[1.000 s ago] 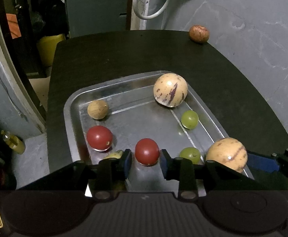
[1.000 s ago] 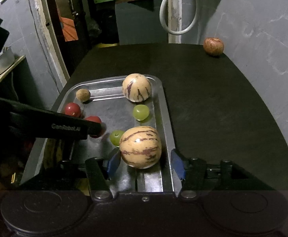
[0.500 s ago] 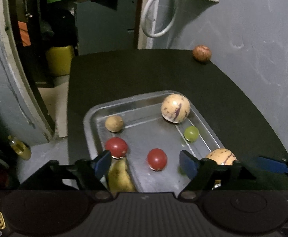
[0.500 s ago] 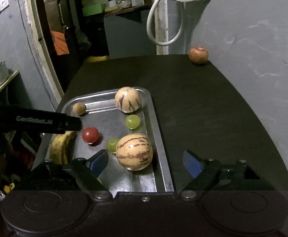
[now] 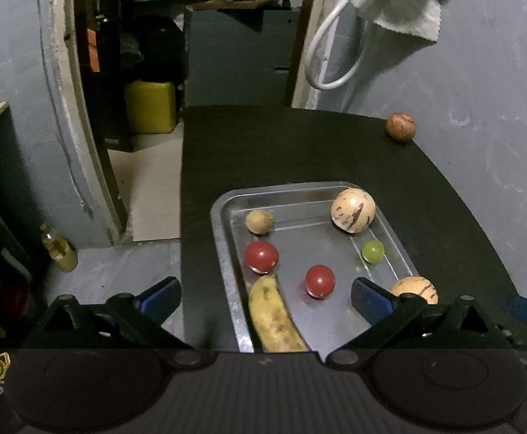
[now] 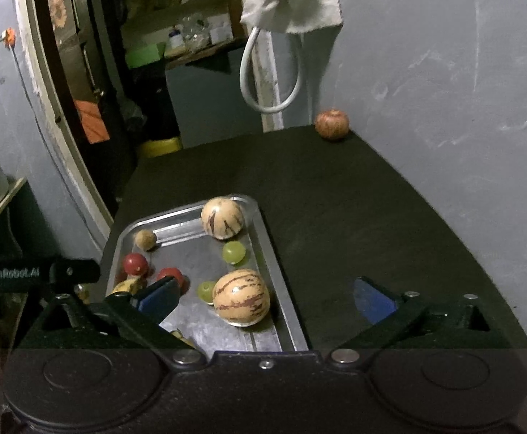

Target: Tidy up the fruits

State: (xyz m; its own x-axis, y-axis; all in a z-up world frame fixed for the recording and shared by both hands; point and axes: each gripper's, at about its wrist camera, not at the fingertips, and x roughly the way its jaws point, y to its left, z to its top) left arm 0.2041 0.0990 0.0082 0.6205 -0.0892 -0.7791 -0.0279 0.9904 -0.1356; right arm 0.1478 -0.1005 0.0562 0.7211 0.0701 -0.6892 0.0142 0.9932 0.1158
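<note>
A metal tray (image 5: pixel 223 238) (image 6: pixel 285 311) sits on a black table. It holds two striped melons (image 5: pixel 352 209) (image 6: pixel 241 296), two red tomatoes (image 5: pixel 320 281) (image 5: pixel 261 256), a green grape (image 5: pixel 373 250), a small brown fruit (image 5: pixel 259 221) and a banana (image 5: pixel 274 318). A reddish apple (image 5: pixel 401 127) (image 6: pixel 332 124) lies alone at the table's far right corner. My left gripper (image 5: pixel 265 298) is open and empty above the tray's near end. My right gripper (image 6: pixel 265 298) is open and empty above the tray's right rim.
The black table (image 6: pixel 354 199) runs along a grey wall (image 6: pixel 444 72) on the right. Its left edge drops to the floor, where a yellow jerrycan (image 5: pixel 150 106) and a small bottle (image 5: pixel 59 251) stand. A hose and a cloth (image 5: pixel 401 3) hang at the back.
Both grippers have opened, letting go of a red tomato on the left and a striped melon on the right, and have pulled back and up from the tray.
</note>
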